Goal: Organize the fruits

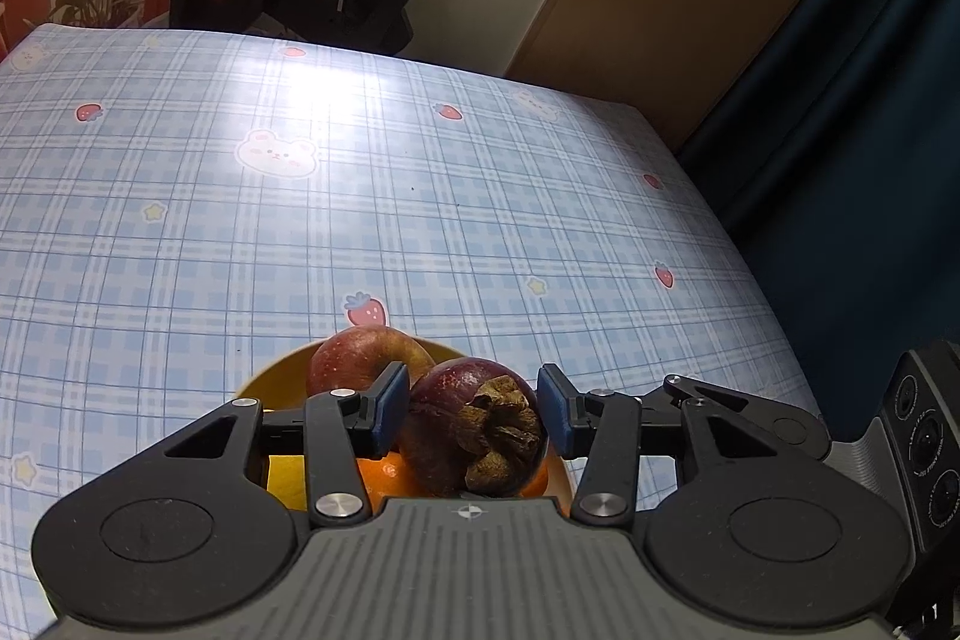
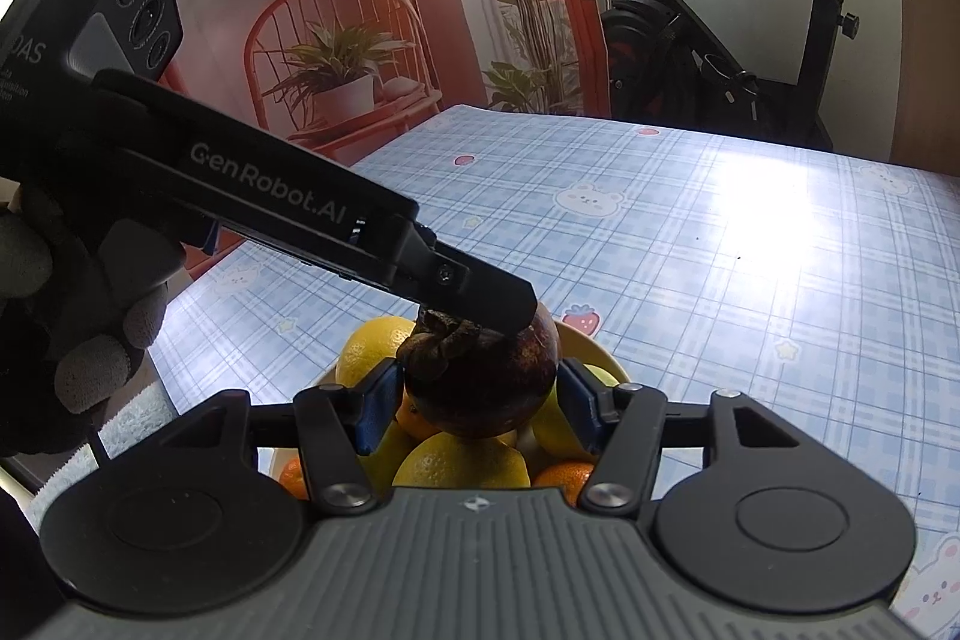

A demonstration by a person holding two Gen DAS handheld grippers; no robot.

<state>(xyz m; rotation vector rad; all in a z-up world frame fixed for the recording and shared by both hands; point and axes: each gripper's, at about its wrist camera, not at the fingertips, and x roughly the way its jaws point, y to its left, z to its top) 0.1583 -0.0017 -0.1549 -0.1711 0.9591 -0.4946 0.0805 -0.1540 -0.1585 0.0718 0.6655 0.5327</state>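
Behind the blue checked counter (image 1: pixel 420 190) stand an exercise bike (image 2: pixel 720 40) and a wall with a painted chair and plants; near the lower middle of both views a dark purple mangosteen (image 1: pixel 474 424) hangs over a yellow bowl (image 1: pixel 258 388), above the heap of fruit in it.

The left hand-held gripper (image 1: pixel 471 400) has the mangosteen between its blue pads, stalk end toward the camera; one pad looks against the skin, but whether the other presses I cannot tell. The right hand-held gripper (image 2: pixel 477 394) flanks the same fruit from another side, and its pads appear closed on it; the left one's finger lies across the top by the dried stalk leaves. A gloved hand (image 2: pixel 90 328) shows at the left edge of the right wrist view.

Below lie an apple (image 1: pixel 360 358), lemons (image 2: pixel 462 460) and oranges (image 2: pixel 564 478), heaped high. The likely trouble is the shared hold: if one side lets go before the other is firm, the round, hard fruit could slip out, strike the heap, and roll off the rim onto the counter; set on top carelessly, it may also nudge a lemon loose; squeezing from both at once might twist it free.
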